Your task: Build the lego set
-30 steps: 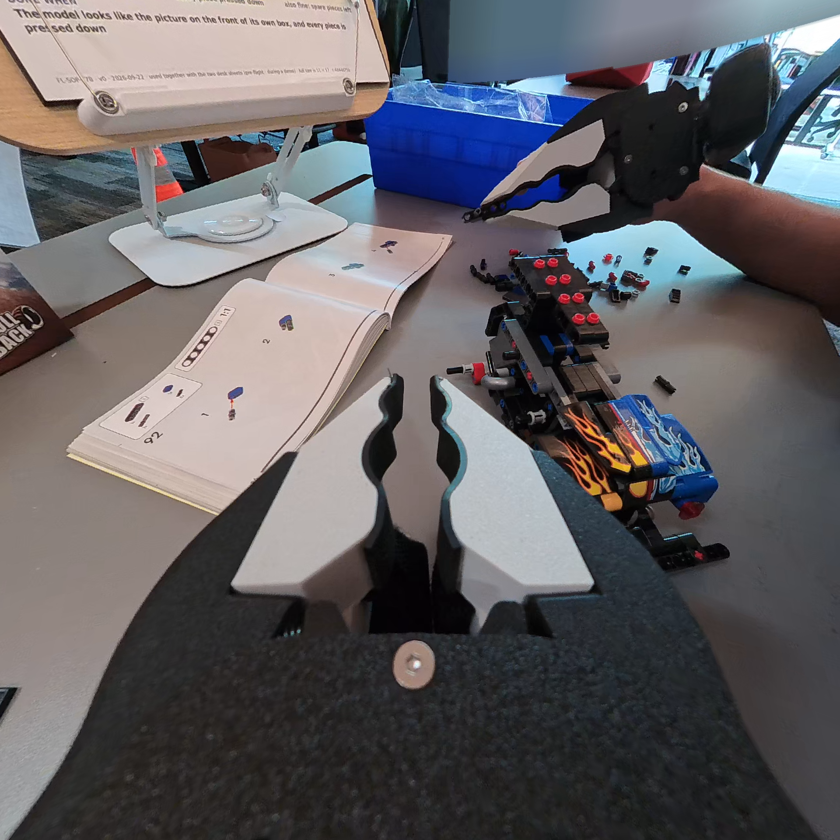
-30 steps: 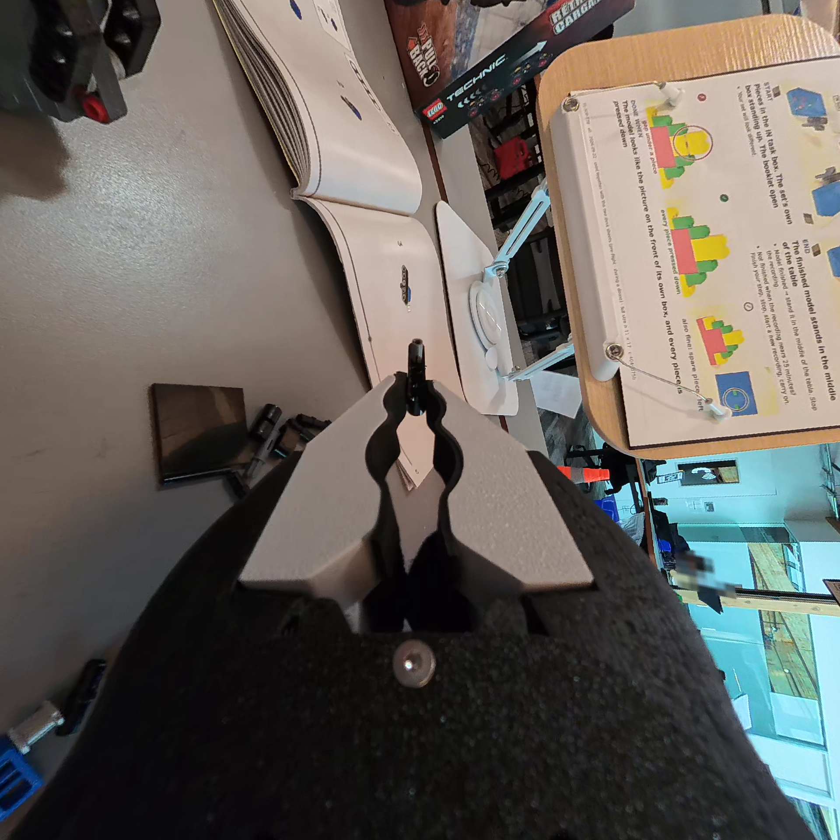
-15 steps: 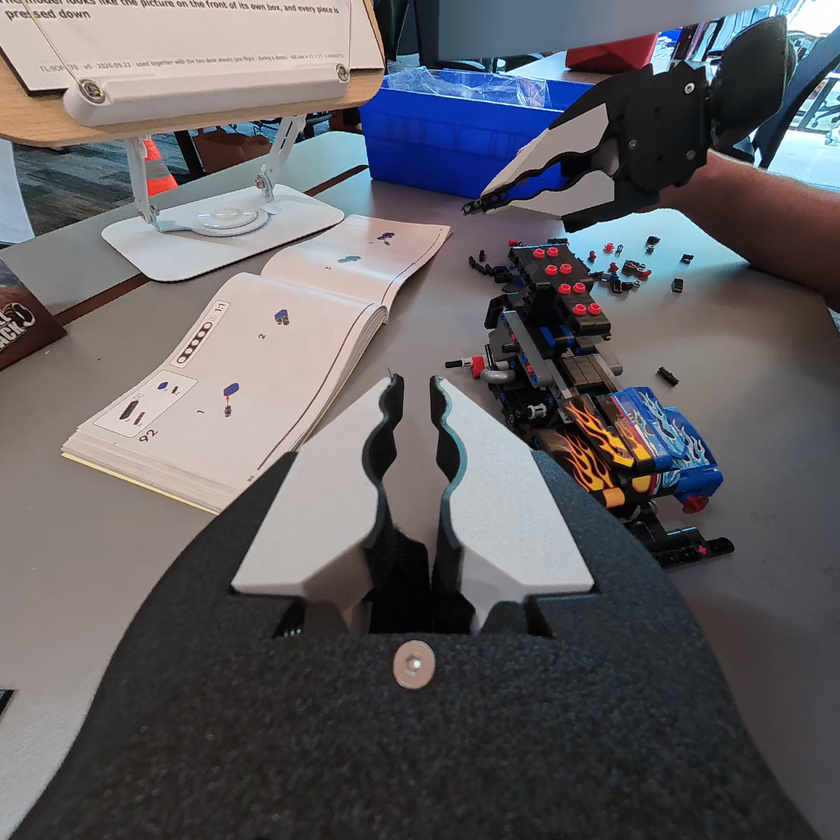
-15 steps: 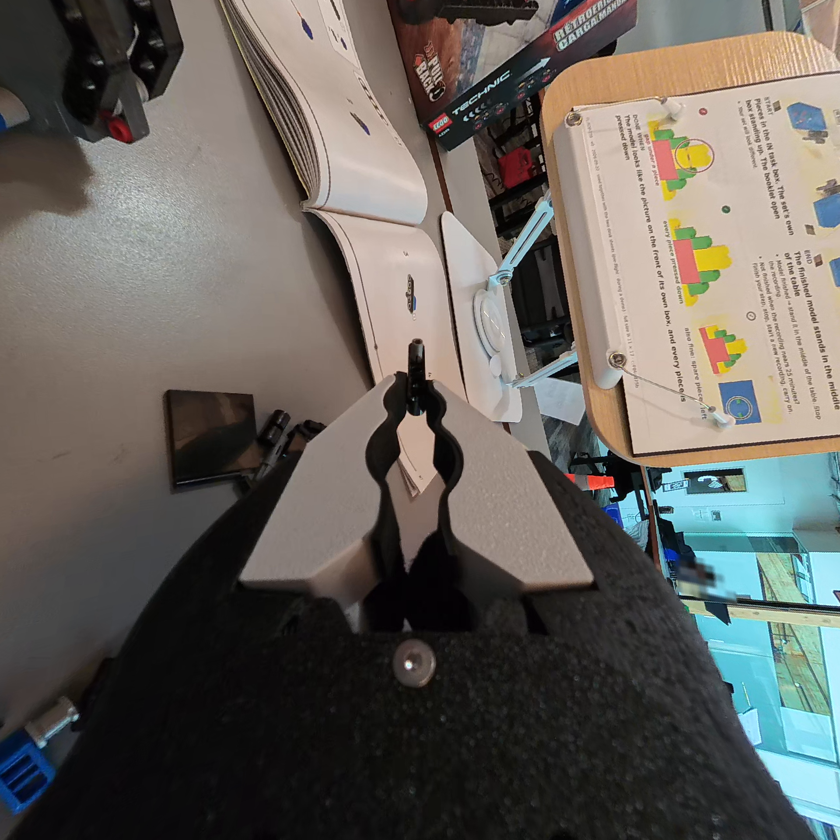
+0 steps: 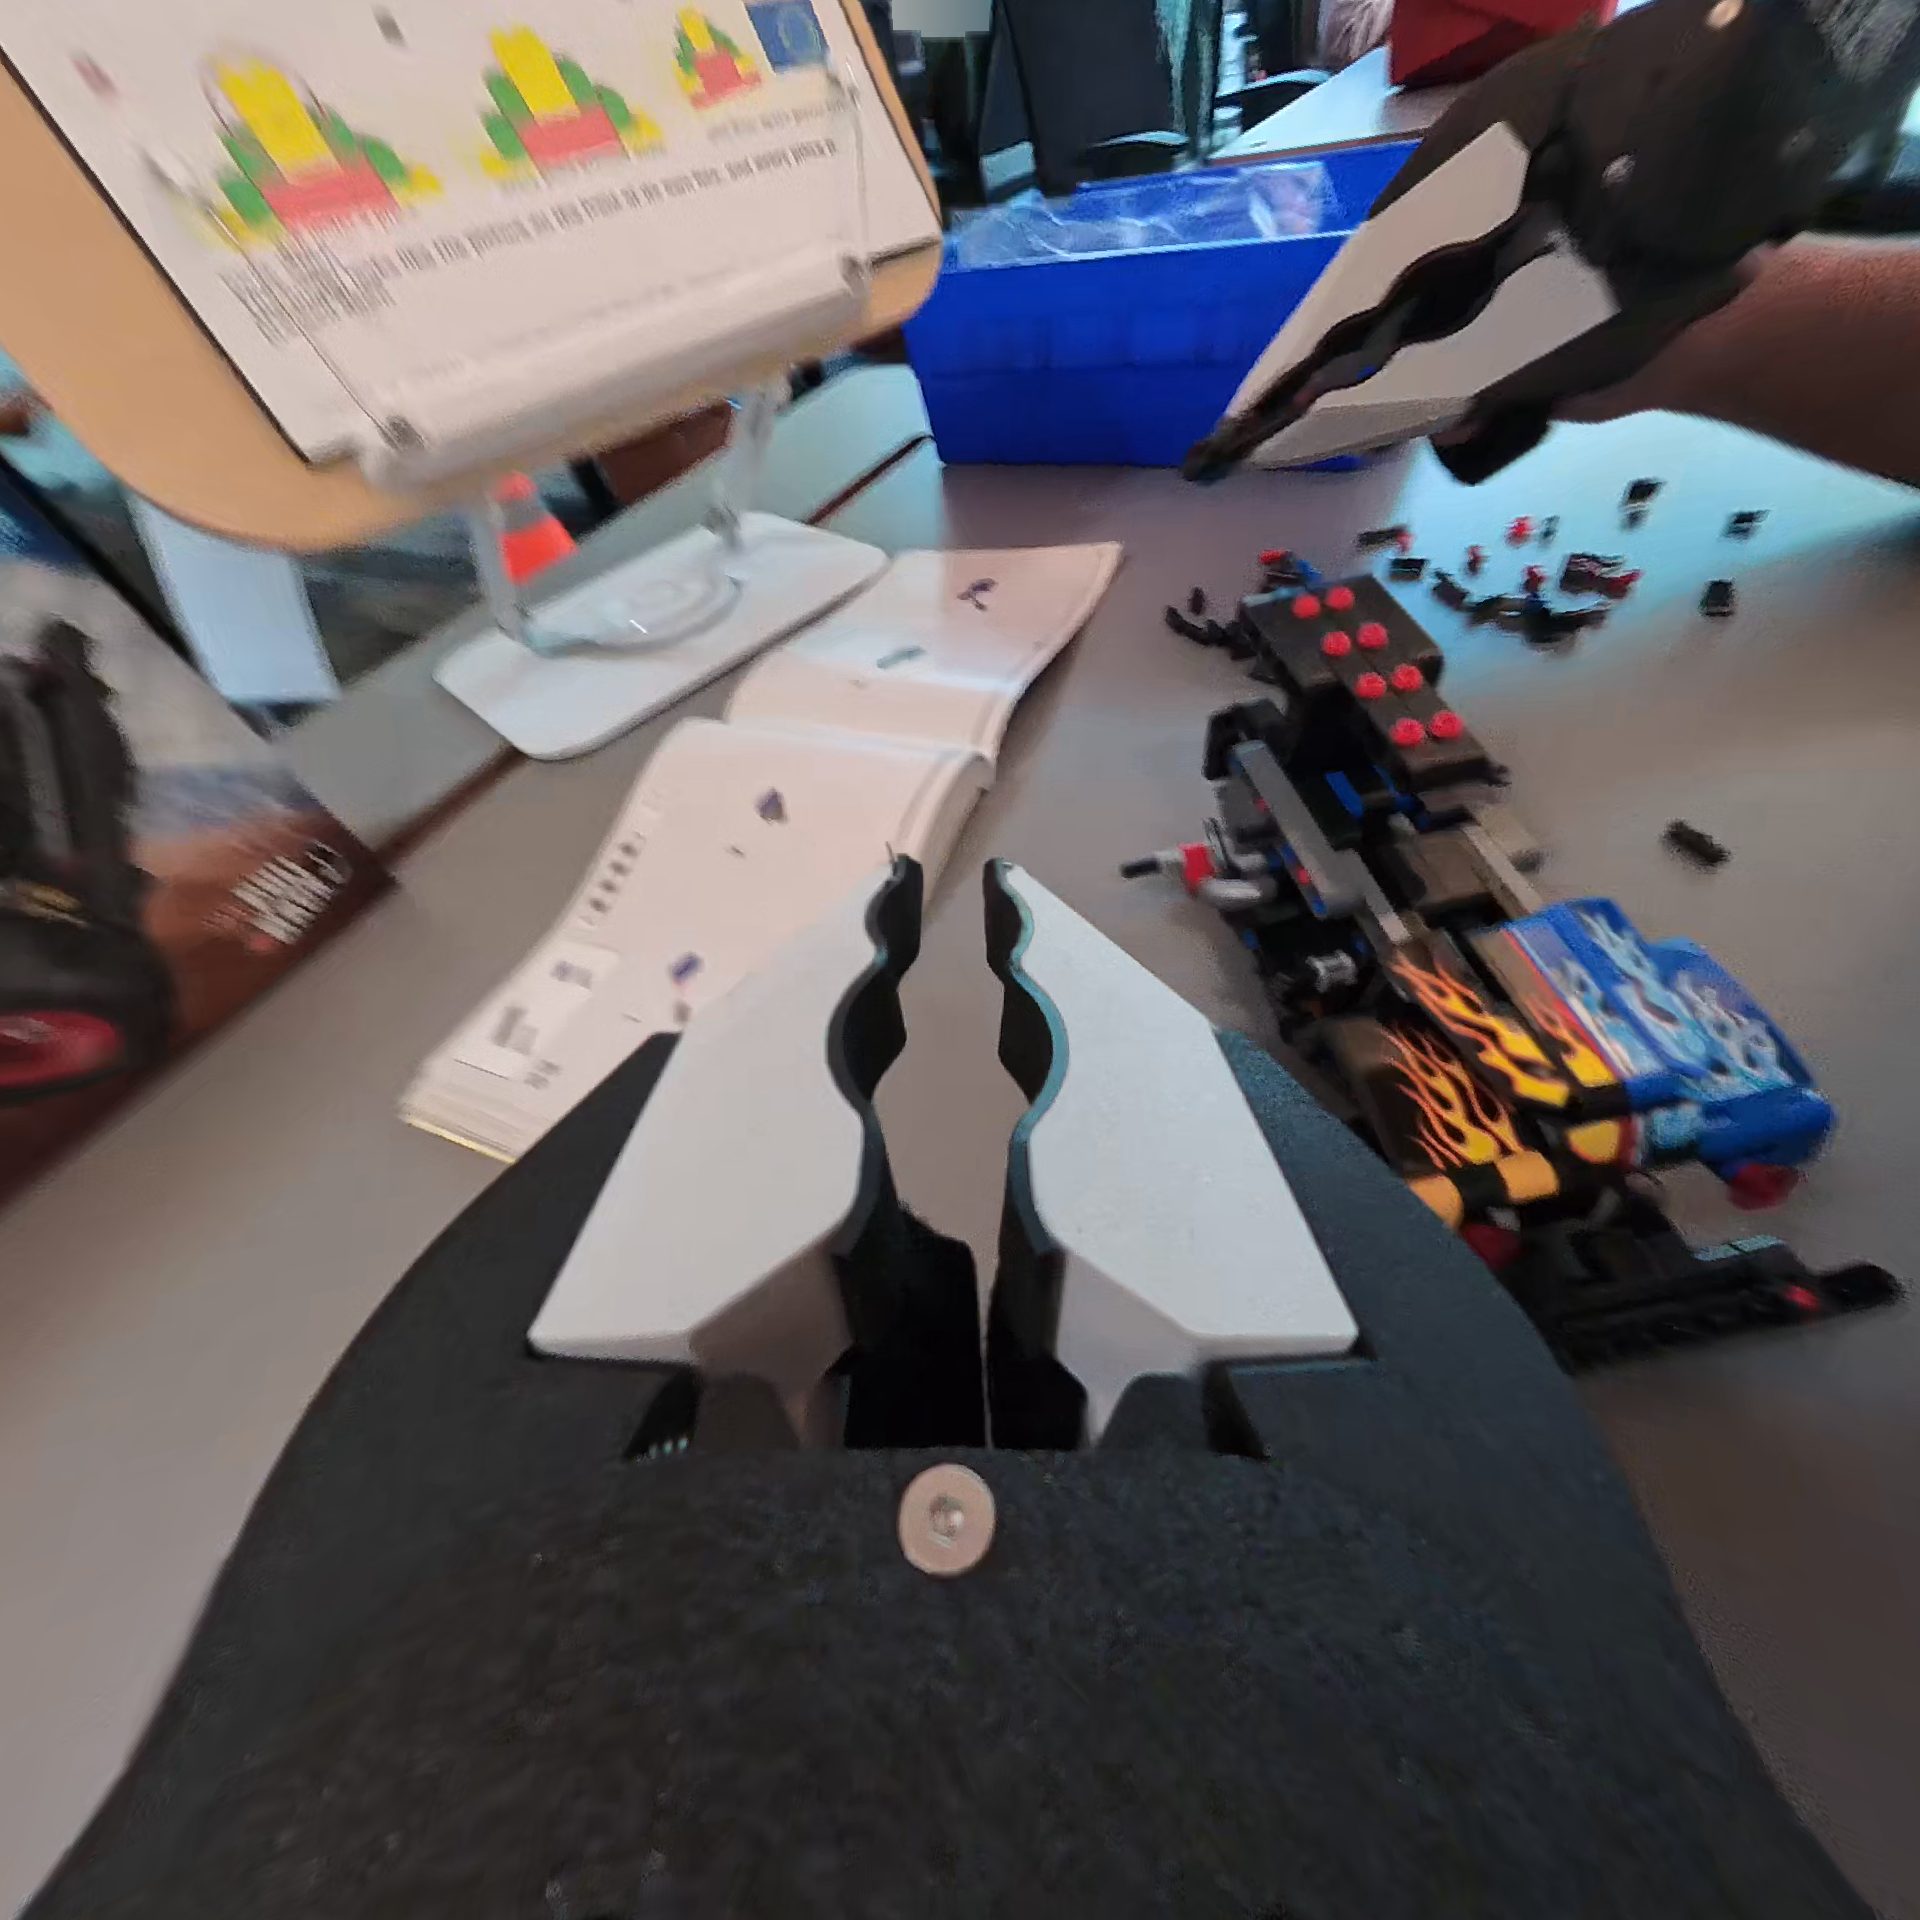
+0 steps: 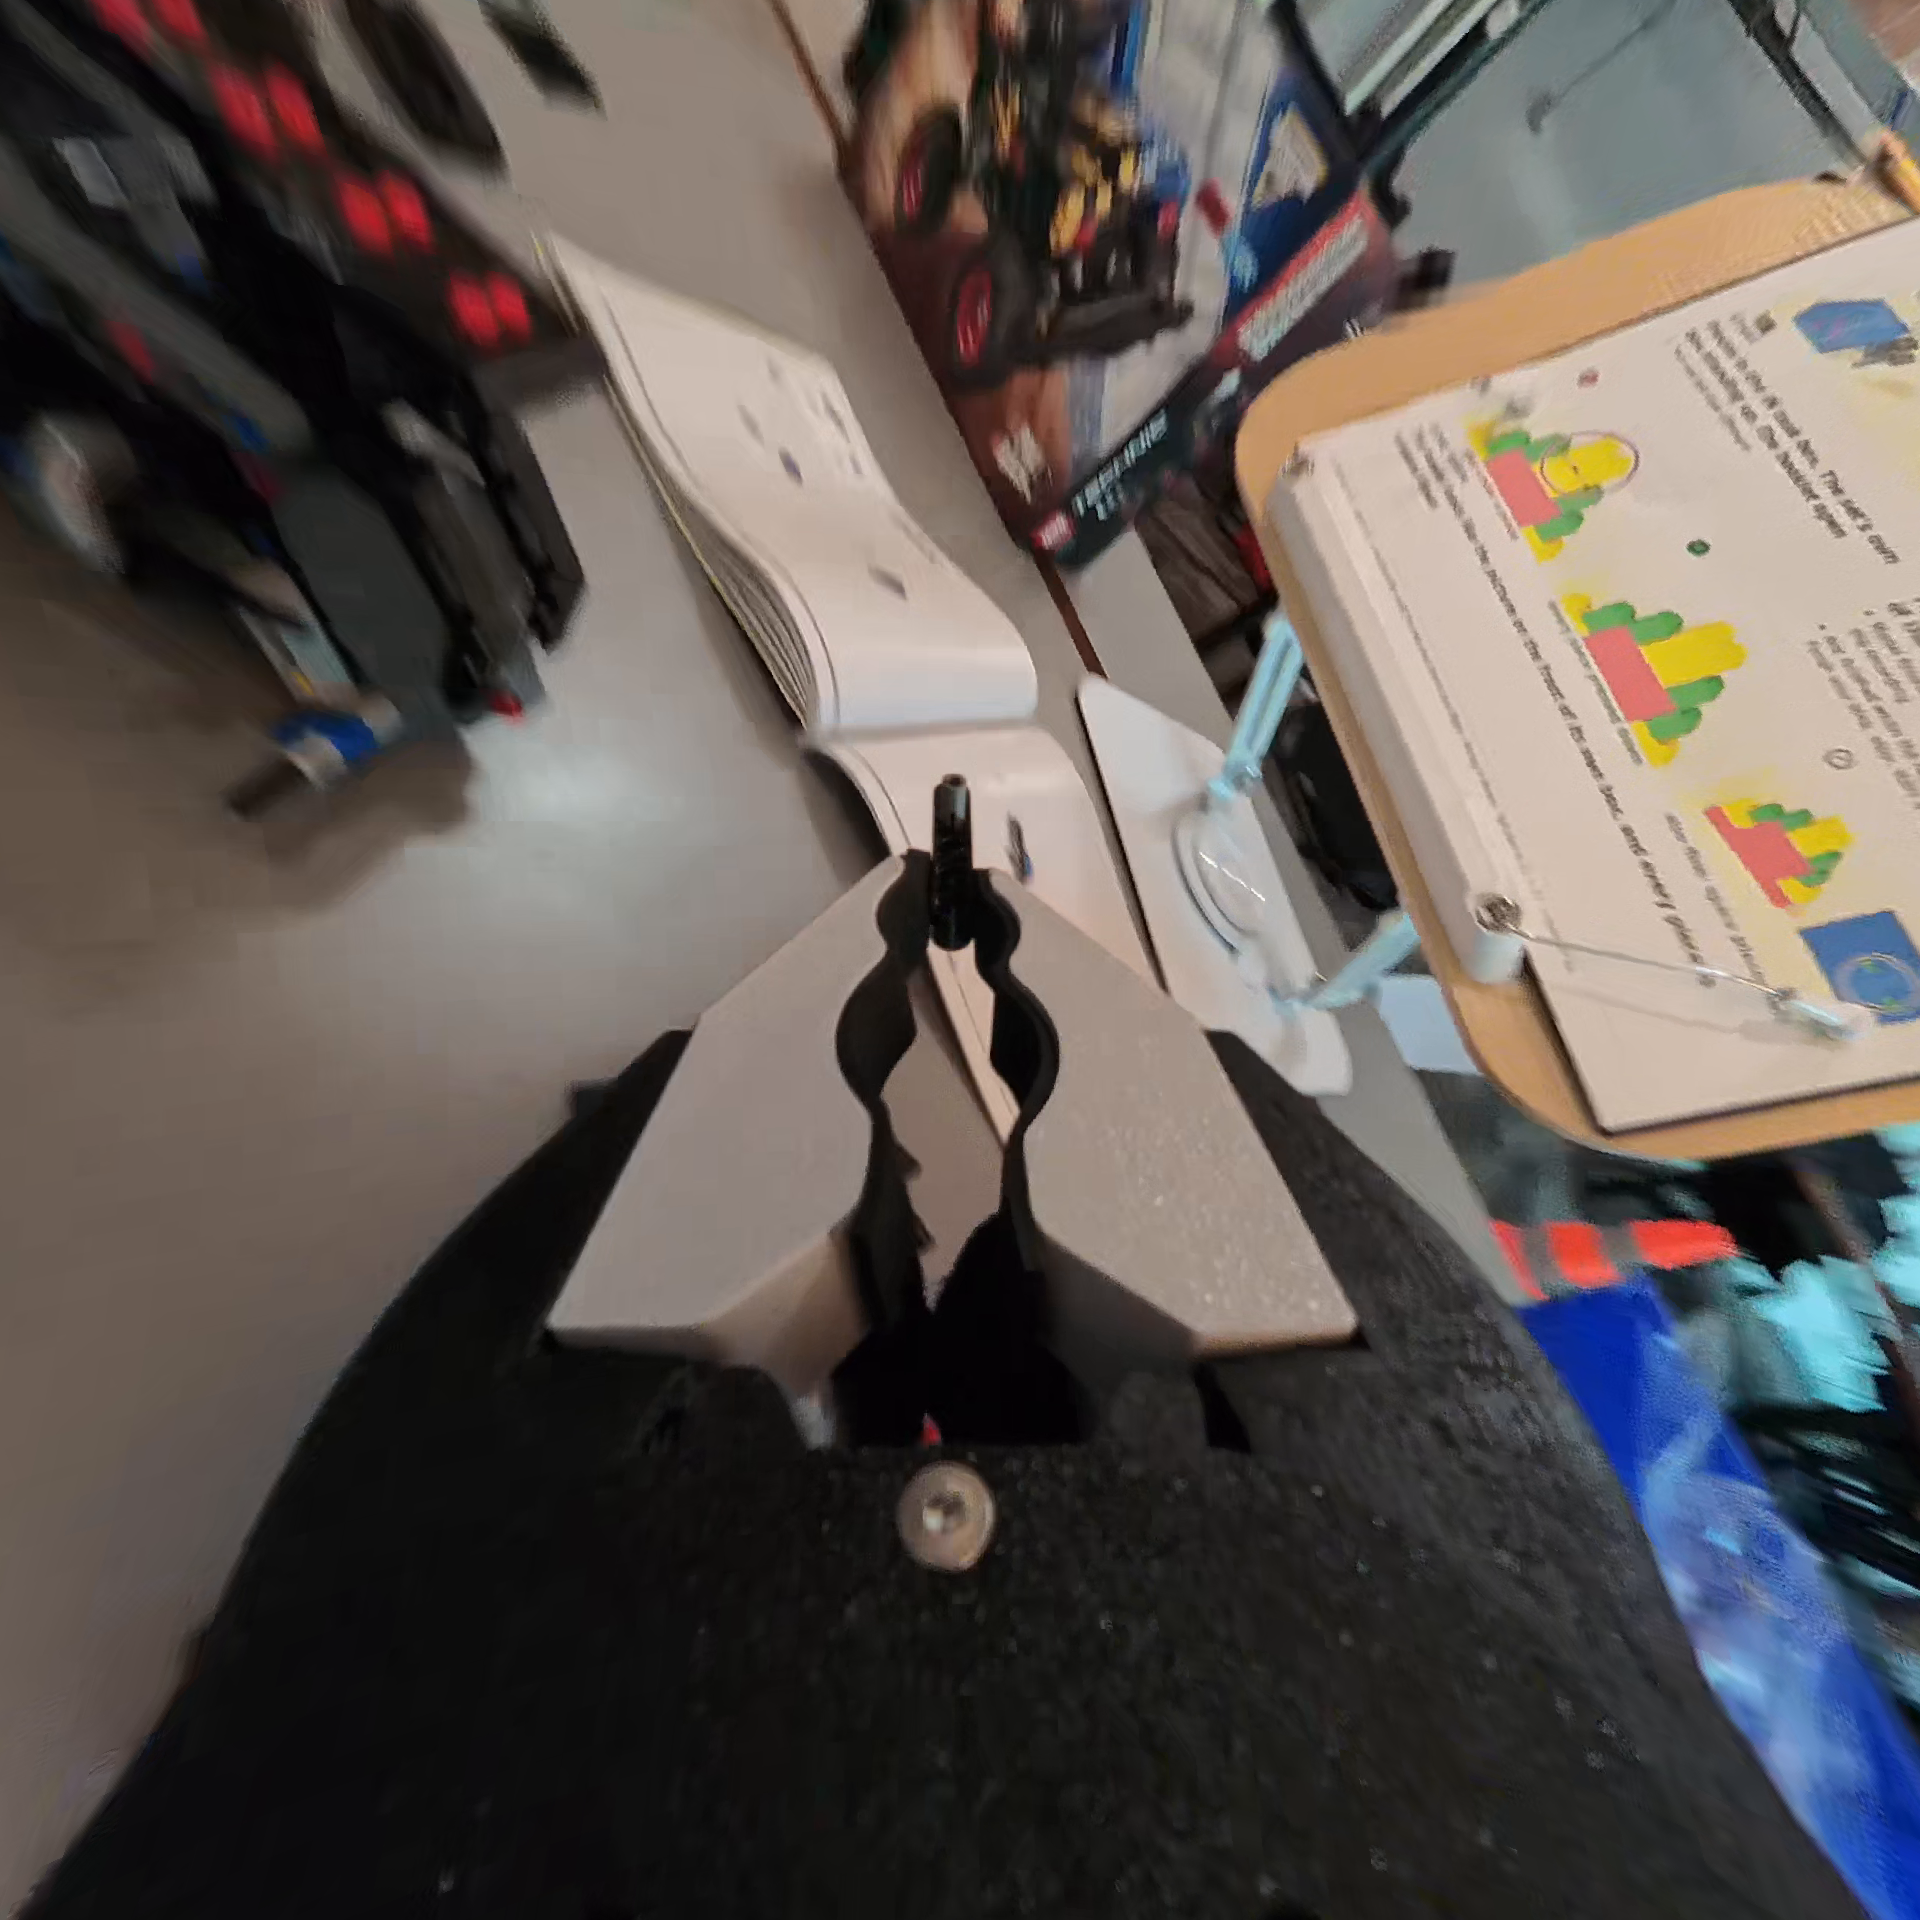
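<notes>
The part-built lego car [image 5: 1455, 935], black with red studs and flame-printed orange and blue panels, lies on the grey table [image 5: 208, 1299] at the right of the left wrist view. It shows blurred at the upper left of the right wrist view [image 6: 260, 416]. My left gripper [image 5: 951, 883] is slightly open and empty, above the table between the booklet and the car. My right gripper [image 6: 948, 894] is shut on a small black pin [image 6: 951, 847] that sticks out past its tips. It also shows in the left wrist view [image 5: 1226, 447], held in the air beyond the car.
An open instruction booklet [image 5: 790, 831] lies left of the car. A tilted instruction board on a white stand [image 5: 499, 208] is behind it, the set's box [image 6: 1091, 260] at the left, a blue bin [image 5: 1101, 343] at the back. Small loose pieces [image 5: 1538, 592] lie beyond the car. My hands' fingertips stand some 20 centimeters from each other.
Both views have swung and are now blurred. The right gripper, still holding the pin, has turned so the car is in its view. The left gripper has tilted up and shifted left.
</notes>
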Available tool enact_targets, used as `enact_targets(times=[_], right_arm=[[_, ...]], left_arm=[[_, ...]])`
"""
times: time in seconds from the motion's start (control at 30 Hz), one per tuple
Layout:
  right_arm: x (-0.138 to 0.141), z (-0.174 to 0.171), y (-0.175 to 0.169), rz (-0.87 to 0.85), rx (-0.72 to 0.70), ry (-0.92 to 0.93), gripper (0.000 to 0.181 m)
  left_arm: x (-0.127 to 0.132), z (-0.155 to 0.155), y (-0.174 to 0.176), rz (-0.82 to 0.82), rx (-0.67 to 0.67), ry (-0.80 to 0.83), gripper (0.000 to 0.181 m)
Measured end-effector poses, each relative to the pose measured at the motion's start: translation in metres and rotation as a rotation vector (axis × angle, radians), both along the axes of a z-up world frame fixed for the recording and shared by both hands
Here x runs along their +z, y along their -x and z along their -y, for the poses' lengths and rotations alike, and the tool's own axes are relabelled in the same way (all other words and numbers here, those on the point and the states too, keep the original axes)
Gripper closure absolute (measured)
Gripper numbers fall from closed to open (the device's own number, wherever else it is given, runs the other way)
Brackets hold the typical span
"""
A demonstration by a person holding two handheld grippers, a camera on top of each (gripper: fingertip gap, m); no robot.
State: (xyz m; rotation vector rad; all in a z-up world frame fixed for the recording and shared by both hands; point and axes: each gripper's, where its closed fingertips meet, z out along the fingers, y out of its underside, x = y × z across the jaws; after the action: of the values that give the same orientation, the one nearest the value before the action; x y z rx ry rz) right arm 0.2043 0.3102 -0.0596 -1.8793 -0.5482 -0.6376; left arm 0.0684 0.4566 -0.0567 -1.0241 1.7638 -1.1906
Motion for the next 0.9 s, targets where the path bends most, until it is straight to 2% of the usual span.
enact_targets(times=[0.07,0.13,0.2,0.27,0.33,0.4,0.53,0.63,0.9], right_arm=[[0.017,-0.003,0.02,-0.155,0.08,-0.065,0.175],[0.032,-0.004,0.048,-0.243,0.194,-0.103,0.175],[0.041,-0.002,0.082,-0.31,0.323,-0.103,0.174],[0.046,-0.001,0.11,-0.36,0.412,-0.092,0.175],[0.045,0.003,0.135,-0.38,0.502,-0.058,0.175],[0.04,0.007,0.153,-0.387,0.567,-0.014,0.175],[0.032,0.01,0.164,-0.391,0.598,0.043,0.175],[0.03,0.014,0.166,-0.386,0.617,0.058,0.175],[0.027,0.019,0.172,-0.343,0.626,0.084,0.175]], left_arm=[[0.027,0.006,-0.004,0.059,-0.012,-0.072,0.169],[0.058,0.031,-0.001,0.108,-0.094,-0.098,0.167],[0.074,0.068,0.006,0.118,-0.217,-0.173,0.166],[0.068,0.104,0.012,0.033,-0.337,-0.236,0.159],[0.062,0.133,0.021,-0.048,-0.443,-0.214,0.157],[0.059,0.147,0.024,-0.091,-0.477,-0.197,0.157],[0.046,0.162,0.034,-0.16,-0.553,-0.247,0.162],[0.038,0.168,0.04,-0.168,-0.584,-0.352,0.169],[0.032,0.169,0.041,-0.2,-0.578,-0.516,0.172]])
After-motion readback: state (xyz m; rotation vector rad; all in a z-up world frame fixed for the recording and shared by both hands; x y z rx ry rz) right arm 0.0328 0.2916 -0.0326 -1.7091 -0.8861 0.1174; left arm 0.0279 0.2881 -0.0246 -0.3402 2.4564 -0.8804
